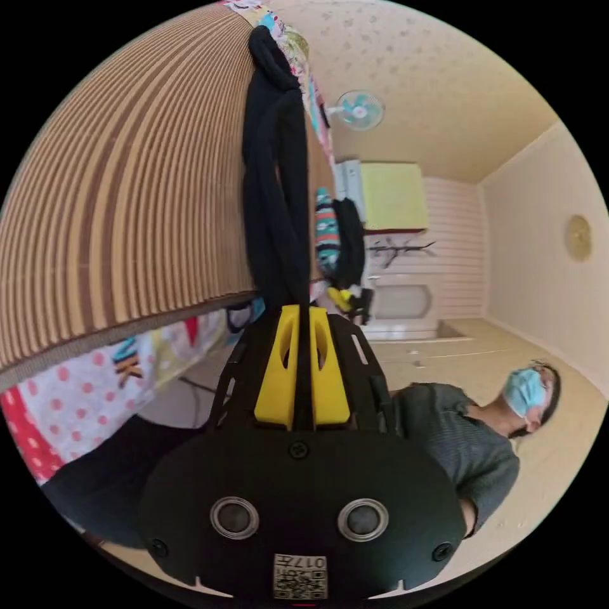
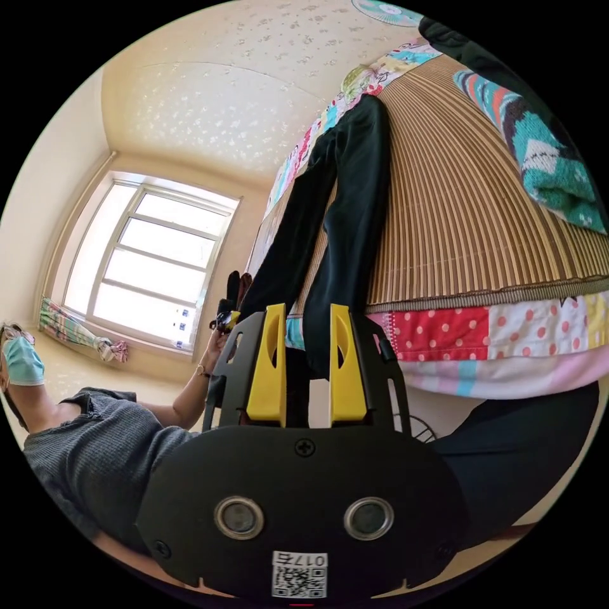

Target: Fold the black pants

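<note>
- Left gripper view: the left claw (image 1: 302,312) has its two yellow jaws drawn almost together, both pressing on a bunched end of the black pants (image 1: 274,184).
- From that pinch the pants run away as a narrow, twisted band across the striped bamboo mat (image 1: 127,190) that covers the bed, reaching toward the far edge of the mat.
- Below the mat's near edge hangs a patchwork quilt (image 1: 70,406) with pink dots on white and red.
- Further along the same view the right claw (image 1: 347,299) shows small and yellow-tipped, dark cloth hanging by it — beside it lies a teal patterned knit garment (image 1: 327,231).
- A person in a grey knit top (image 1: 463,444) is at the lower right of this view, and a wall fan (image 1: 359,110) is mounted high on the wall behind.
- Right gripper view: the right claw (image 2: 307,312) stands with its jaws a narrow gap apart; a fold of the pants (image 2: 349,209) drops between them, but whether both jaws press on it I cannot tell.
- Here the pants lie in two long strips on the mat (image 2: 469,216), joining at the far end near the quilt's edge.
- The teal knit garment (image 2: 539,152) rests on the mat to the right, apart from the pants.
- A bright window (image 2: 152,254) fills the wall at the left, and the person's hand holds the left claw (image 2: 226,315) there — its jaws are too small to judge.
</note>
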Tool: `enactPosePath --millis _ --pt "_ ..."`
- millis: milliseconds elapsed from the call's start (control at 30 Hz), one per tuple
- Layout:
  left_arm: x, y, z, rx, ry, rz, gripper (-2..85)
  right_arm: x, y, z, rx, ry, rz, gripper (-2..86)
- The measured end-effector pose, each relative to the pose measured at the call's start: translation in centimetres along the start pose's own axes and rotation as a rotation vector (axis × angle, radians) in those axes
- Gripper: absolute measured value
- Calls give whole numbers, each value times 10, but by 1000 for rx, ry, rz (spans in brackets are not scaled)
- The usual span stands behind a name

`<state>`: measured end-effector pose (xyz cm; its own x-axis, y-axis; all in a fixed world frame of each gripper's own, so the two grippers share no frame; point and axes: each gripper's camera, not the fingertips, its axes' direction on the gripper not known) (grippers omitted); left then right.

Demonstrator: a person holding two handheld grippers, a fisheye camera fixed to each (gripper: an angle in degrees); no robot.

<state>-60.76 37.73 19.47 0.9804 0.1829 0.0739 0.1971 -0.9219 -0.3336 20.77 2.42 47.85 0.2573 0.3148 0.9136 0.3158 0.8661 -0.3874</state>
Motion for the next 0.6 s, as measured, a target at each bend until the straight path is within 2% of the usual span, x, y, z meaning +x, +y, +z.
enactPosePath --millis 33,100,167,233,267,333,433,533,600 --pt "-11 29 -8 104 113 4 30 4 0 -6 15 -1 12 116" --pt "-38 75 -17 235 146 -88 30 11 1 -13 22 10 36 123" --pt "-60 115 -26 290 -61 -218 26 25 1 -20 -2 25 76 127" --pt "-58 140 -27 204 -502 -288 9 33 1 -22 -29 26 97 129" --pt "-51 141 -25 178 -568 -260 5 37 0 -23 -53 30 101 130" --pt "-12 146 -15 147 -733 -65 -6 40 -3 -20 -101 60 81 134" --pt "31 156 -5 172 -866 195 -9 52 -6 6 -265 145 63 136" --pt "50 165 7 214 -898 396 -10 59 2 35 -420 98 21 111" --pt "50 167 14 228 -856 447 -10 54 10 25 -361 77 4 65"
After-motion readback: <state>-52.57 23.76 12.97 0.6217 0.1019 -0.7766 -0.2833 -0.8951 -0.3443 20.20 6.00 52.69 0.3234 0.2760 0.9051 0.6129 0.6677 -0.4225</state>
